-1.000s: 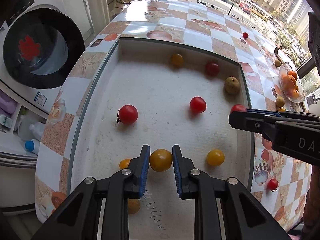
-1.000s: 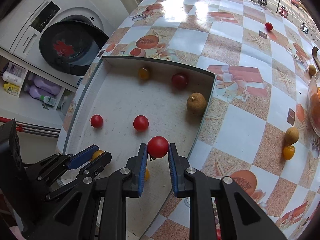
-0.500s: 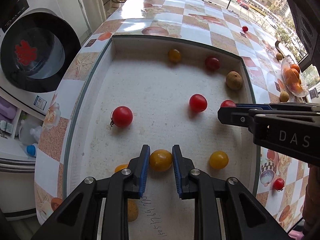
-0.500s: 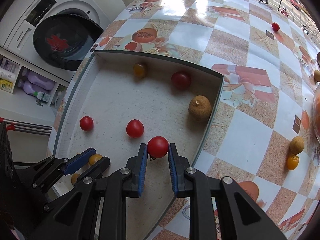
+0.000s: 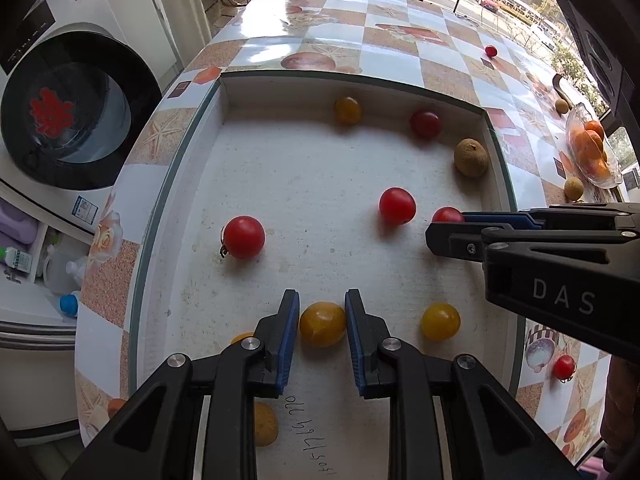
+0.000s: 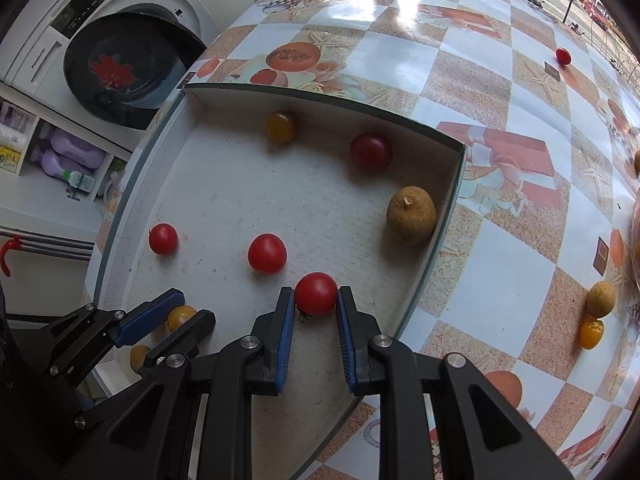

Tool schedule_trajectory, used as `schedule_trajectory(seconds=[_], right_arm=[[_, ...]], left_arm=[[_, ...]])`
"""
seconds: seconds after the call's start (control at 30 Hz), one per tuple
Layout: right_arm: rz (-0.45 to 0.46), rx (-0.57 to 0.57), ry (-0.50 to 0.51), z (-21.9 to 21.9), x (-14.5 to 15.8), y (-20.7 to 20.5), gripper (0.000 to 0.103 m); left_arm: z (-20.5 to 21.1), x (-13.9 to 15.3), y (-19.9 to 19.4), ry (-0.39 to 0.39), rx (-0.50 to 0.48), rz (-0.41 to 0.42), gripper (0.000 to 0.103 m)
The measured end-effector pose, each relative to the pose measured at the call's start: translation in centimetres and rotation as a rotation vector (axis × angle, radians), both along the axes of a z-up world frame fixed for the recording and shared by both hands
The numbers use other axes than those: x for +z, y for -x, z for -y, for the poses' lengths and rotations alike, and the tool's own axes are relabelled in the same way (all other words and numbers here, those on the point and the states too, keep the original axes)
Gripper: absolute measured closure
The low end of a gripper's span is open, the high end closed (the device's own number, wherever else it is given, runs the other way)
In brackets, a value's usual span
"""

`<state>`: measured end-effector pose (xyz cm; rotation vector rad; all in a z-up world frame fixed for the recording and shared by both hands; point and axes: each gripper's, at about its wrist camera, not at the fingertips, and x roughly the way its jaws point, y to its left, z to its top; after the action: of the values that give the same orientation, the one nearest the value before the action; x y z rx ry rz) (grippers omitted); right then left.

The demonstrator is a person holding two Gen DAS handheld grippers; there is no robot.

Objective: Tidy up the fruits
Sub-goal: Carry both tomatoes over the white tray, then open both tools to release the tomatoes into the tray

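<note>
Since a second ago, the left wrist view shows the right gripper (image 5: 444, 232) slid farther in over the white tray (image 5: 192, 184) with its red tomato (image 5: 447, 214), while the left gripper (image 5: 322, 316) stays clenched on the yellow tomato (image 5: 322, 323) low over the tray floor, another yellow tomato (image 5: 440, 321) just to its right. From the right wrist view, the right gripper (image 6: 316, 304) grasps the red tomato (image 6: 316, 293) between its blue pads (image 6: 285, 328) near the tray's right wall (image 6: 440, 236), a brown longan (image 6: 411, 220) resting against that wall farther back, and the left gripper (image 6: 176, 320) sits at lower left, closed around the yellow tomato (image 6: 181, 317).
</note>
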<state>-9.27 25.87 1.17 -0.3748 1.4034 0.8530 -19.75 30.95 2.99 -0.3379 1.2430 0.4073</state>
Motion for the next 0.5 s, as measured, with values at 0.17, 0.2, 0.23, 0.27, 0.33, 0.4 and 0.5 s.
schedule_trajectory(seconds=[0.17, 0.2, 0.23, 0.27, 0.33, 0.4, 0.5], right_arm=[[-0.002, -0.013, -0.026, 0.8, 1.1, -0.2, 0.075], [-0.002, -0.016, -0.036, 0.9, 1.5, -0.2, 0.068], [-0.002, -0.019, -0.045, 1.1, 1.9, -0.2, 0.062], [0.004, -0.024, -0.05, 1.3, 2.3, -0.2, 0.058], [0.012, -0.037, -0.068, 1.7, 3.1, -0.2, 0.043], [0.009, -0.052, -0.09, 2.1, 3.8, -0.2, 0.033], [0.012, -0.079, -0.099, 2.8, 4.5, -0.3, 0.021]], left_arm=[[-0.2, 0.9, 0.5, -0.027, 0.02, 0.028, 0.029], [-0.2, 0.9, 0.5, -0.026, 0.018, 0.026, 0.029], [-0.3, 1.0, 0.5, -0.026, 0.017, 0.02, 0.029], [-0.3, 1.0, 0.4, -0.025, 0.015, 0.016, 0.029], [-0.4, 1.0, 0.3, -0.022, 0.016, 0.01, 0.029], [-0.4, 1.2, 0.3, -0.016, 0.021, 0.003, 0.029], [-0.2, 1.3, 0.3, -0.029, 0.026, -0.012, 0.002]])
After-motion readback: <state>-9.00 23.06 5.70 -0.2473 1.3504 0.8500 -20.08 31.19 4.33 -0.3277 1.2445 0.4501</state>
